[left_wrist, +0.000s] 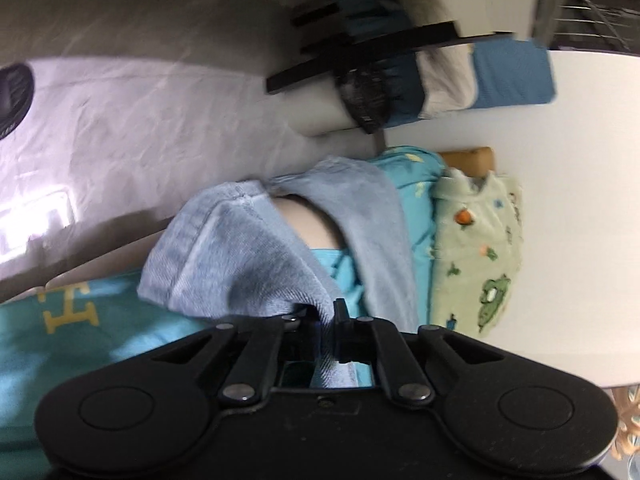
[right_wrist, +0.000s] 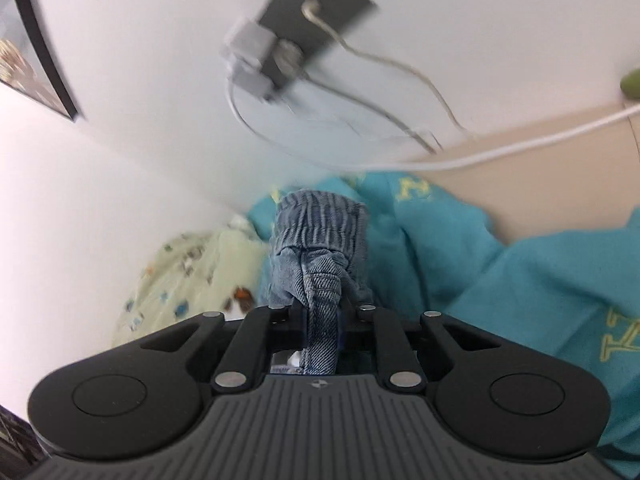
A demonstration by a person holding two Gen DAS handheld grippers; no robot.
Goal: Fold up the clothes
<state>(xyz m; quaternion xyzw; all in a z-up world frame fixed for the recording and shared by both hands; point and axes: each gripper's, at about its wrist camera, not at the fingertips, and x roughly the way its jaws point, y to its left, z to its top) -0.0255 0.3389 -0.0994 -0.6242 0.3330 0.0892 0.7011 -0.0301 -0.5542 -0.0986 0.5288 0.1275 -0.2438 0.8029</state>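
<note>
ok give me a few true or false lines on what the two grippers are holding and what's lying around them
1. The left gripper is shut on the denim garment. True.
2. The right gripper is open and holds nothing. False: its jaws pinch bunched denim.
3. A teal cloth with yellow letters lies under the denim. True.
4. The pale green printed garment is red and plain. False: it is light green with small pictures.

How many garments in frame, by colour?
Blue denim: 1, the denim garment, clamped by both the left gripper and the right gripper.
Teal with yellow letters: 1, the teal garment.
Pale green with printed animals: 1, the green printed garment.
Total: 3. The blurred blue and grey pile further back in the left wrist view is not counted.
</note>
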